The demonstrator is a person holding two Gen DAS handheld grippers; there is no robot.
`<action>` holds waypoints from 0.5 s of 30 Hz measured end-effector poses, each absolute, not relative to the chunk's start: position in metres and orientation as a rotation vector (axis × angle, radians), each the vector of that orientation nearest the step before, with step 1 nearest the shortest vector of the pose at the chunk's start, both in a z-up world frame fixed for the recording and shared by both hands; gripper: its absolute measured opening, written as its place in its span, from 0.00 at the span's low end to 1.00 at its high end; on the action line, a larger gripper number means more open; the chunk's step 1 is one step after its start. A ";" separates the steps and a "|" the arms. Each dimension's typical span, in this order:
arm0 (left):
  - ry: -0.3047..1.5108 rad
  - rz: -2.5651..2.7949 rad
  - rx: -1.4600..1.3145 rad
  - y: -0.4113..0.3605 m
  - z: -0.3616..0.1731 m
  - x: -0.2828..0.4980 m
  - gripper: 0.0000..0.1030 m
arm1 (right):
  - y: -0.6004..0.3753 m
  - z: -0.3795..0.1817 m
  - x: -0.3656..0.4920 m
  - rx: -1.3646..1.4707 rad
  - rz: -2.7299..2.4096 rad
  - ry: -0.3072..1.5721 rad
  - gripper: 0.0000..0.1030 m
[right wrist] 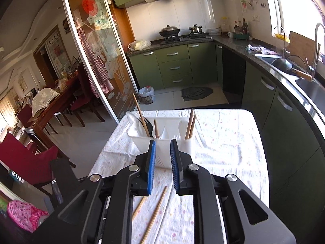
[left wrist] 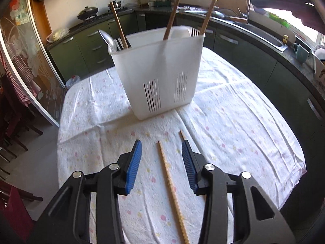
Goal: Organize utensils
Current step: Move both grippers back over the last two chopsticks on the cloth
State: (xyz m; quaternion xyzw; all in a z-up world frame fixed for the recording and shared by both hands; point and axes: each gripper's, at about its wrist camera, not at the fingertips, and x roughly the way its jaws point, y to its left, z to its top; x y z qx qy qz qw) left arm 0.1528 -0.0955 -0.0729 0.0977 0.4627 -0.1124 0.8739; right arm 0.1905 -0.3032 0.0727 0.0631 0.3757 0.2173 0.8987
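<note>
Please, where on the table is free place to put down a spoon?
The tablecloth right of the white holder, toward the sink-side cabinets, is bare. So is the strip left of it. The near middle is crowded: two loose chopsticks lie there.

Daylight floods both views from windows on the right, where the panes [right wrist: 300, 4] blow out to pure white and detail is lost. The white flower-print cloth on the worktop [left wrist: 233, 122] is brightly lit and close to overexposed, its creases showing as soft grey lines. The translucent white plastic utensil basket [left wrist: 156, 69] glows, with a faint shadow of a stick visible through its wall. Glare streaks the steel sink [right wrist: 312, 89] and the glass sliding door [right wrist: 97, 46]. Fisheye distortion bends the cabinets and door frame into curves, and the corners fall to black. Far objects look slightly soft; the left side room is dimmer.
</note>
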 end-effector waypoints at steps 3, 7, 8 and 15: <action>1.127 -0.263 0.172 -0.095 -0.095 0.159 0.38 | -0.307 0.051 0.181 0.123 0.465 0.848 0.16; 1.229 -0.254 0.160 -0.095 -0.116 0.163 0.38 | -0.308 0.023 0.172 0.107 0.470 0.914 0.18; 1.242 -0.250 0.159 -0.096 -0.119 0.164 0.38 | -0.308 0.018 0.173 0.104 0.470 0.927 0.19; 1.297 -0.212 0.143 -0.098 -0.133 0.181 0.16 | -0.305 0.001 0.171 0.092 0.480 0.970 0.20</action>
